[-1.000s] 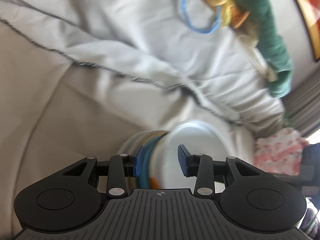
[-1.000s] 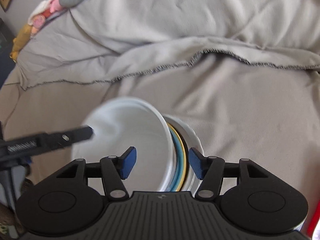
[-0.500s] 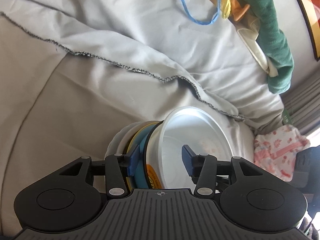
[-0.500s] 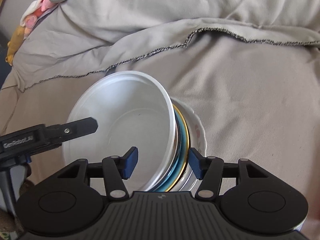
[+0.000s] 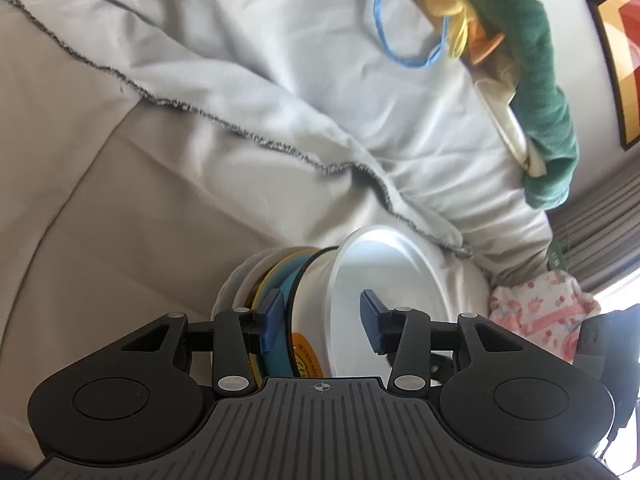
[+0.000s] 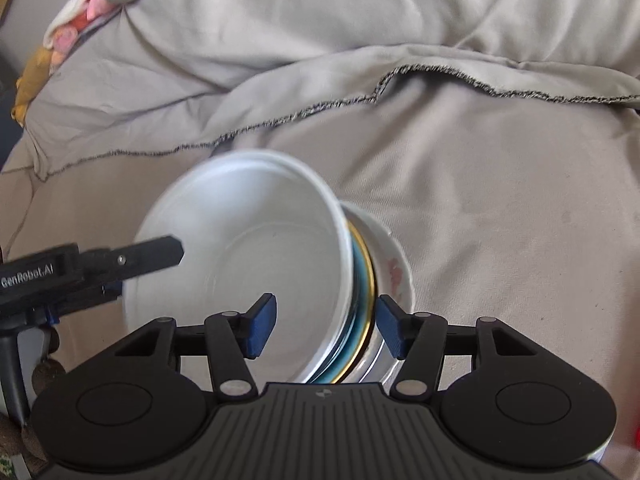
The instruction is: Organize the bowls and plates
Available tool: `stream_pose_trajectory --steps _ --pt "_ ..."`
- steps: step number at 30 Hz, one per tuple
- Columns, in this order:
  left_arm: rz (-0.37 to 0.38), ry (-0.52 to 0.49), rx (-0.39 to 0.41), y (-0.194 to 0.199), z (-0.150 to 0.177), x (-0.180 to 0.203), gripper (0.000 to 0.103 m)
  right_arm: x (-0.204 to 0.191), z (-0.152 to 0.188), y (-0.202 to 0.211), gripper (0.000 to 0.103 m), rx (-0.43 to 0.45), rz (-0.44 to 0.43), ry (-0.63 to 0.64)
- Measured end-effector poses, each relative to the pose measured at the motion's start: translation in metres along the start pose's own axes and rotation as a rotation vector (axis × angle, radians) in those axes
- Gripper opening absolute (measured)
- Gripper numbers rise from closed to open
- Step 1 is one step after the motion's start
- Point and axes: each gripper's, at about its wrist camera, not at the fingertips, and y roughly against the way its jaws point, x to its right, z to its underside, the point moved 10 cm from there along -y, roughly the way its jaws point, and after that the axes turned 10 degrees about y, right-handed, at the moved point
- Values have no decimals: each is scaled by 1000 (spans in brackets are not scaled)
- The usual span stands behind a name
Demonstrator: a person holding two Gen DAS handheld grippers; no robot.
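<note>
Above the bed (image 6: pixel 500 200), the left hand-held gripper (image 5: pixel 320 320) and right hand-held gripper (image 6: pixel 324 328) each straddled the tilted stack of plates and bowls (image 6: pixel 352 280), jaws spread, apparently not clamped. Squaring it first seemed wise, since the white bowl (image 6: pixel 248 232) could slide off.

left gripper (image 6: pixel 96 266) side: "GenRobot.AI", white lettering on the black body, seen from the right wrist view
white bowl (image 5: pixel 384 280) outer wall: orange label (image 5: pixel 306 356) with partial white text, roughly "SEVEN MI…", rest hidden
</note>
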Motion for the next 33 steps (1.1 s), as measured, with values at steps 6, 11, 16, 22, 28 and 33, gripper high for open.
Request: stream_pose_trajectory --steps 6,11,16,22,28,33 --pt "32 -4 8 10 1 7 41 -19 -12 20 57 52 -53 35" --pt "-15 42 -14 1 1 -9 39 -38 -18 29 59 92 -35 102" --pt "-22 42 -14 1 3 -12 39 -32 -20 28 59 82 -23 93" --pt "-30 36 -12 1 4 -12 39 -9 -3 7 57 16 4 20" --pt "-21 13 -8 5 8 -6 42 -16 12 0 57 -14 -51 18" --pt "12 -16 -4 11 11 4 42 -21 18 4 57 -11 -52 40"
